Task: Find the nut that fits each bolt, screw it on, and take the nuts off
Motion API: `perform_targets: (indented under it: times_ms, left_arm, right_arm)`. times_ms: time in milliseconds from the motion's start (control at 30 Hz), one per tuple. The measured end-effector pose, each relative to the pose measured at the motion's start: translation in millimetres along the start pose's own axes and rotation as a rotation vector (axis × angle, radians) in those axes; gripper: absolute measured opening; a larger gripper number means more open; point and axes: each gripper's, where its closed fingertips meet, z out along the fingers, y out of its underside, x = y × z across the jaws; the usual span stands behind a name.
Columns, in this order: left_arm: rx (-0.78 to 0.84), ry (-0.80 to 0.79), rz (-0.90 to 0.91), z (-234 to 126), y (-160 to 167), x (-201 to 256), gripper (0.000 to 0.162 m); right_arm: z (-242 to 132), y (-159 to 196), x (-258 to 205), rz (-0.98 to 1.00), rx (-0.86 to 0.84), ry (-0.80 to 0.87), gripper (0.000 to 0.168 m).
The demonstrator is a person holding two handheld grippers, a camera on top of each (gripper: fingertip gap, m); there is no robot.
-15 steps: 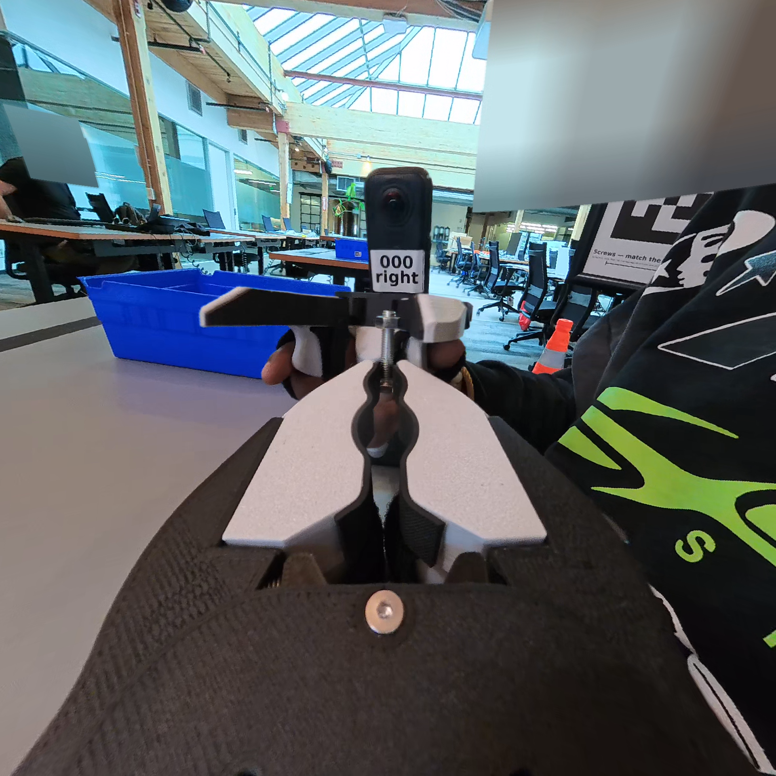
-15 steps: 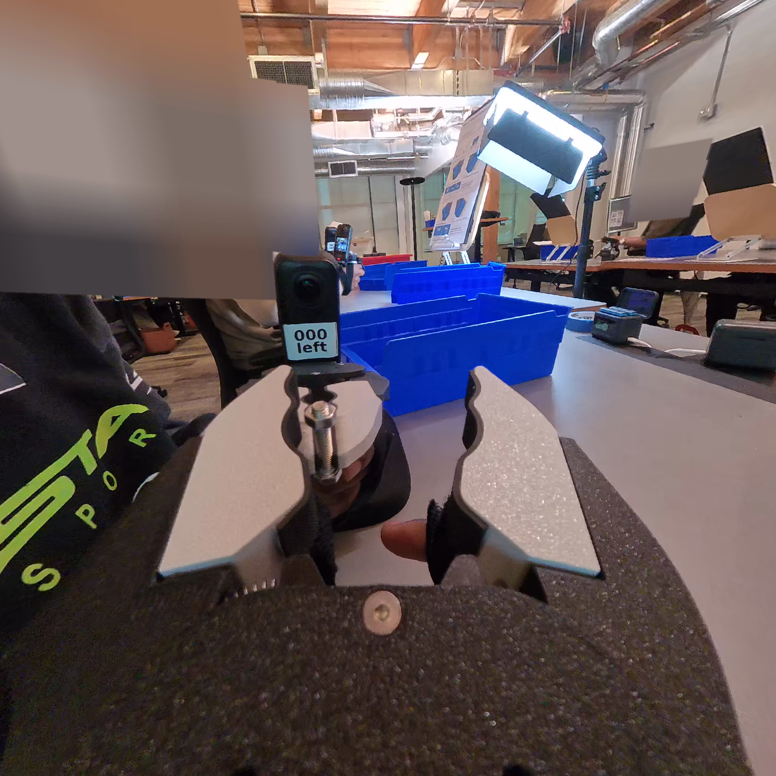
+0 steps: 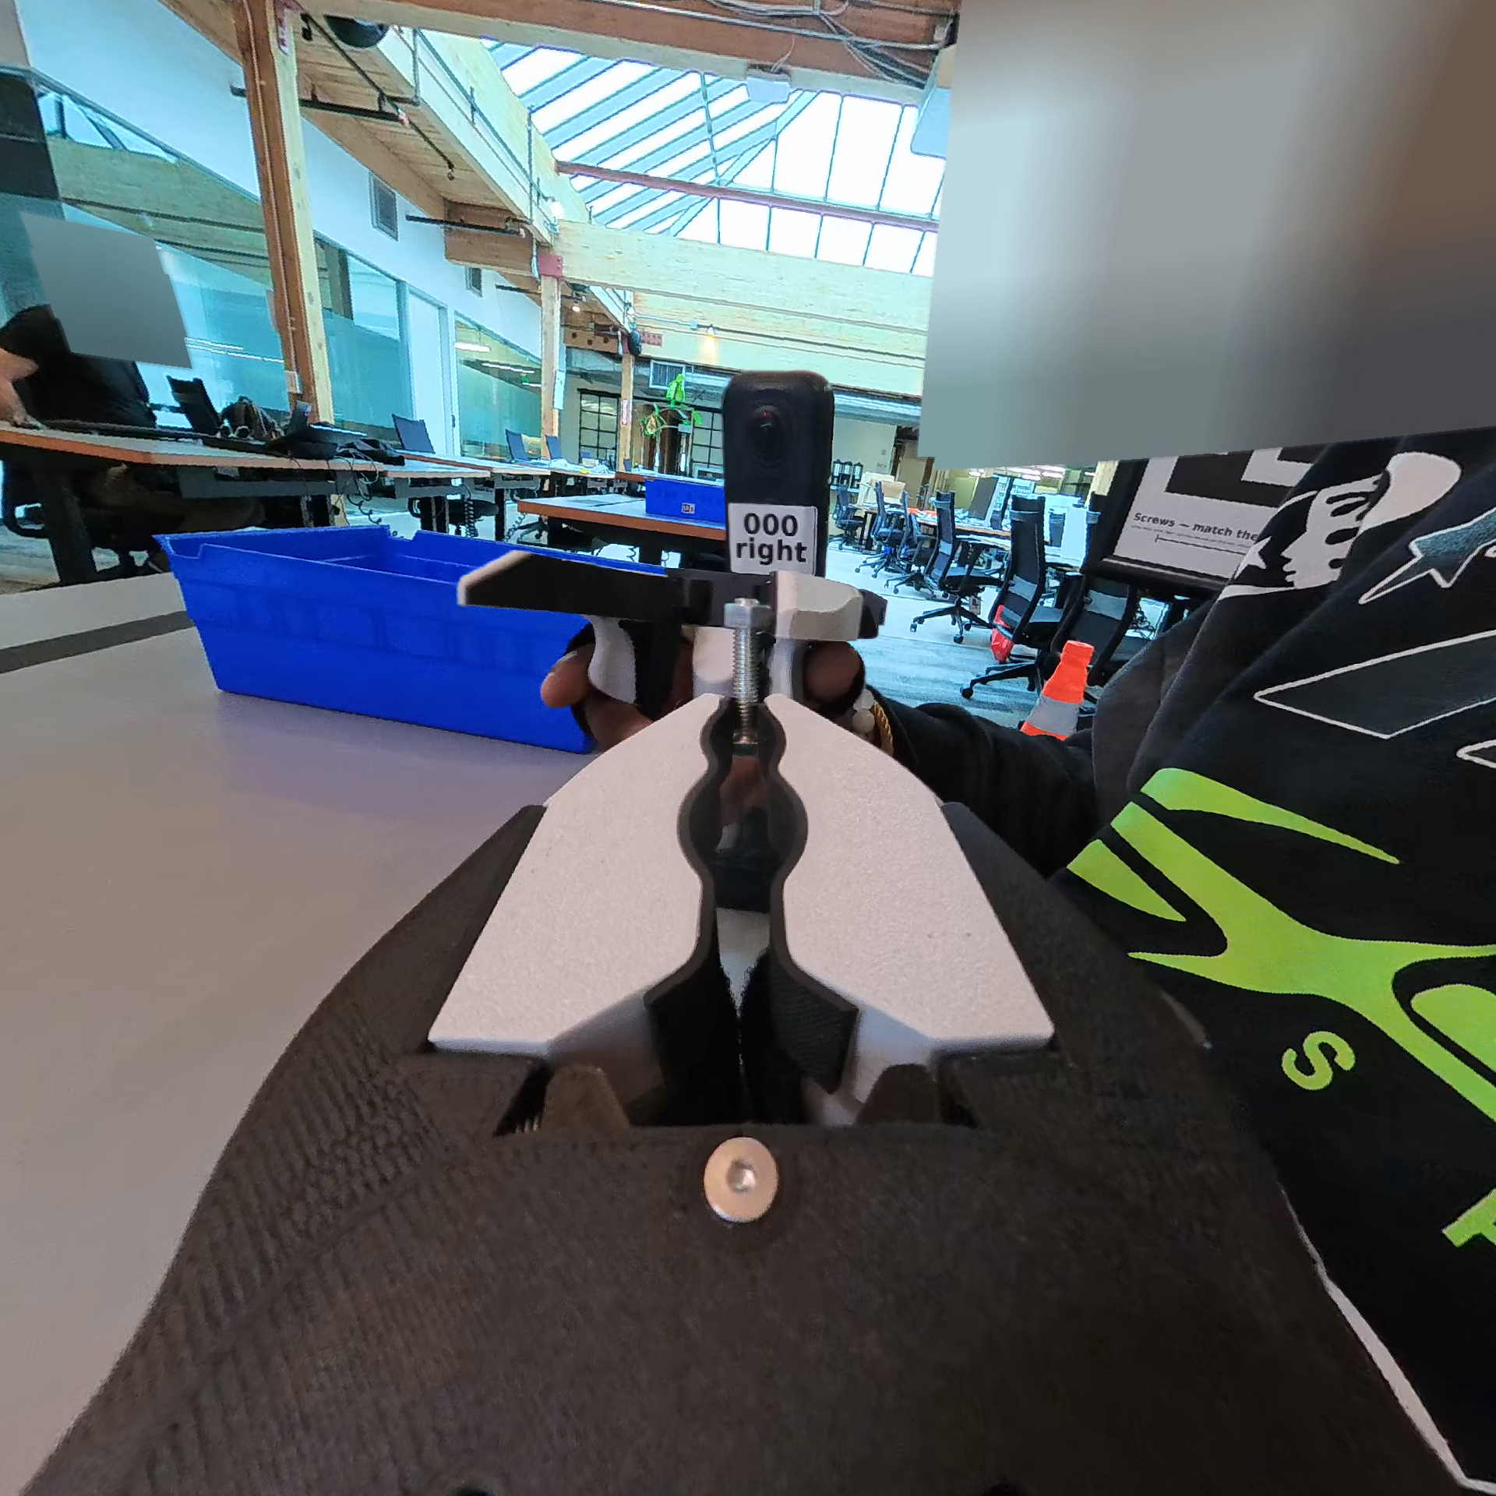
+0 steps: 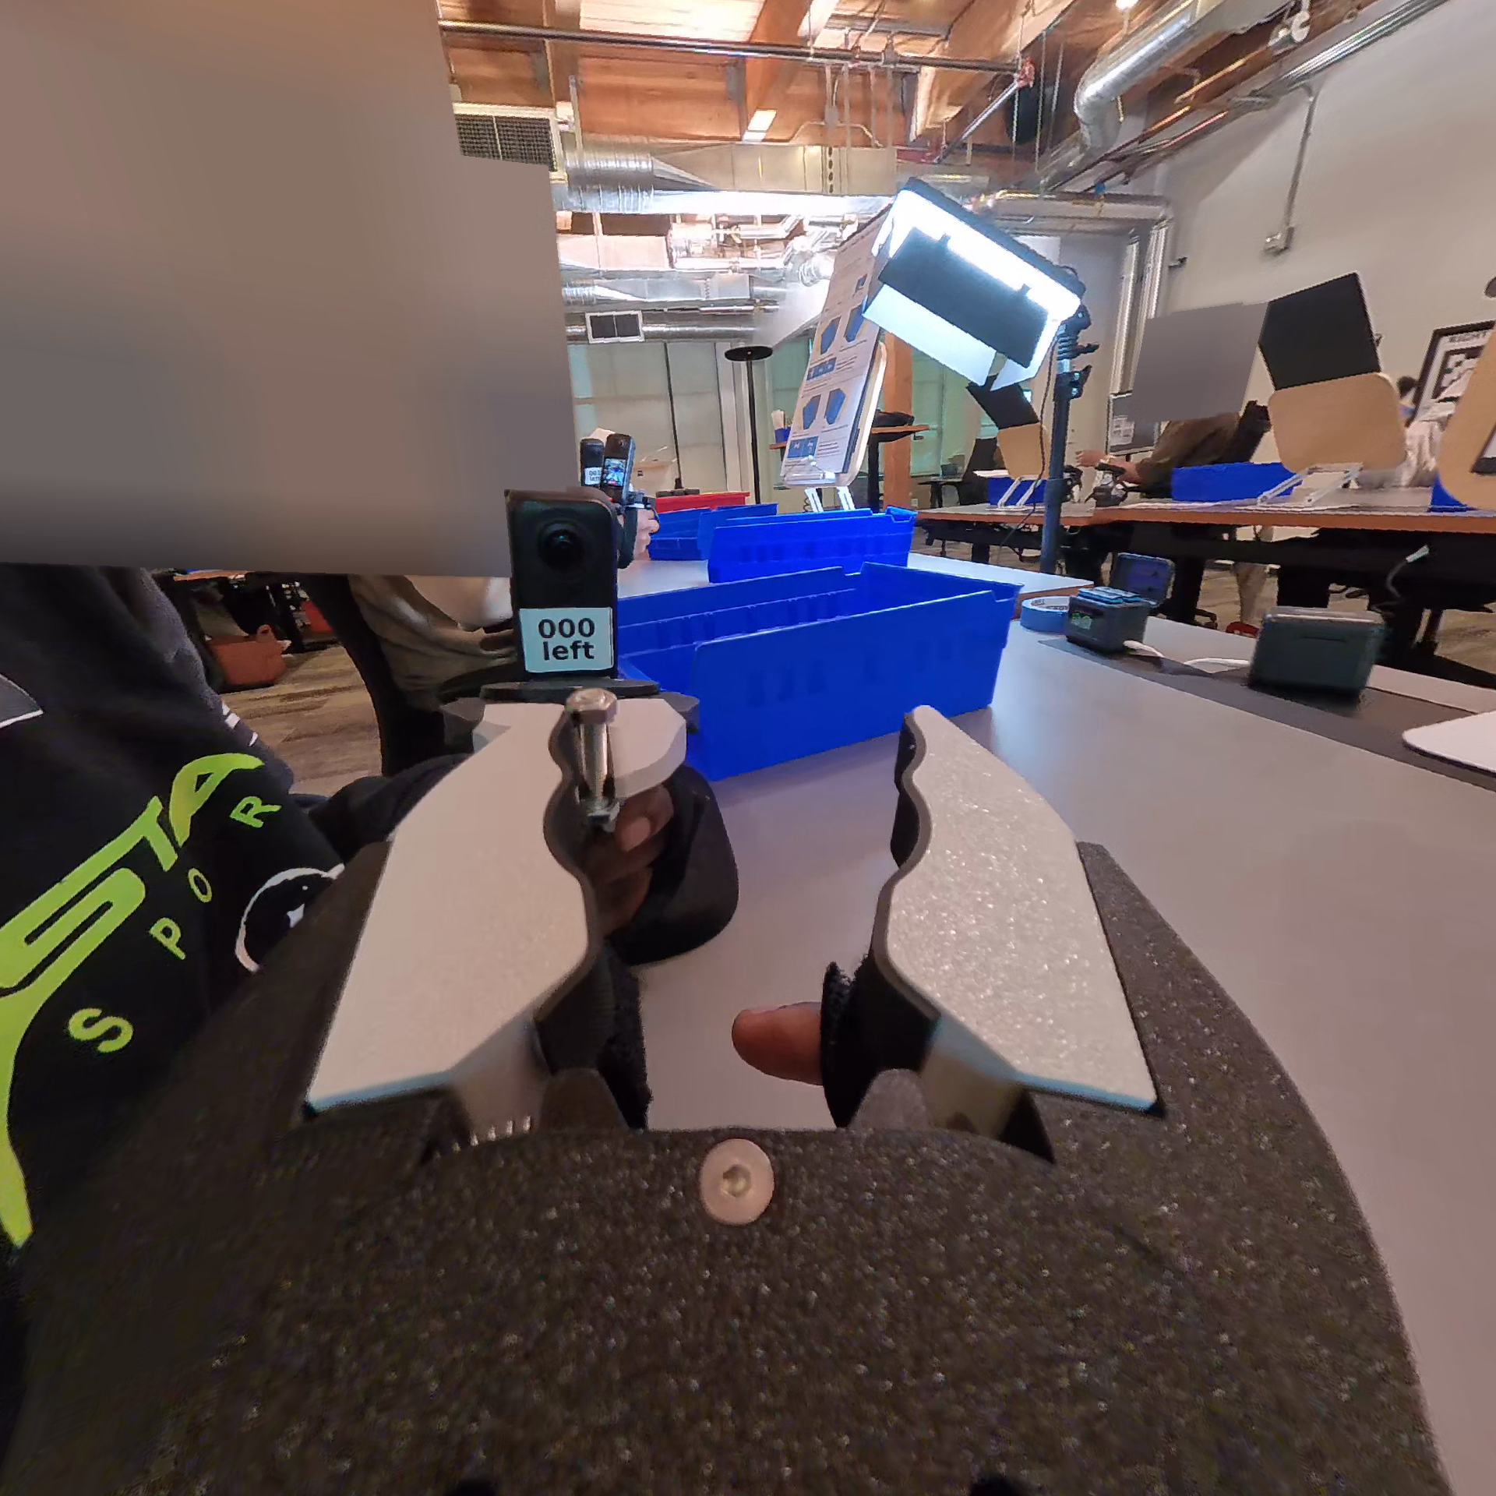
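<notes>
The left gripper (image 3: 743,712) has its grey fingers closed on the threaded lower end of an upright silver steel bolt (image 3: 745,672), hex head topmost, above a grey table (image 3: 202,850). The right gripper (image 4: 749,777) faces it with fingers spread wide and empty, the bolt just beside its left fingertip. A blue plastic bin (image 4: 834,688) sits beyond.

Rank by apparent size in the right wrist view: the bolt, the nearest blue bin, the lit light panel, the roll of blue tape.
1. Blue bin
2. Light panel, unsure, since it stands farther back
3. Bolt, close to the camera, held upright in the shut left gripper
4. Blue tape roll
</notes>
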Motion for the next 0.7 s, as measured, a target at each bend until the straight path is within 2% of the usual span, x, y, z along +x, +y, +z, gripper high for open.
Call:
perform_targets:
  times_ms: [67, 200, 500, 700]
  left_arm:
    - [0.006, 0.005, -0.001, -0.4, -0.9, 0.7, 0.005]
    - [0.003, 0.002, 0.0, 0.0, -0.4, 0.3, 0.005]
    - [-0.018, -0.004, 0.025, 1.8, 2.5, 1.8, 0.005]
    - [-0.027, -0.001, 0.032, 2.6, 3.9, 2.7, 0.005]
  right_arm:
    - [-6.2, -0.7, 3.8, -0.006, 0.003, 0.019, 0.071]
    - [-10.6, -5.8, -0.6, 0.014, 0.036, -0.01, 0.071]
    - [31.6, 1.2, -19.5, 0.019, 0.006, -0.08, 0.078]
    - [35.7, 5.6, -16.2, 0.013, -0.01, -0.061, 0.078]
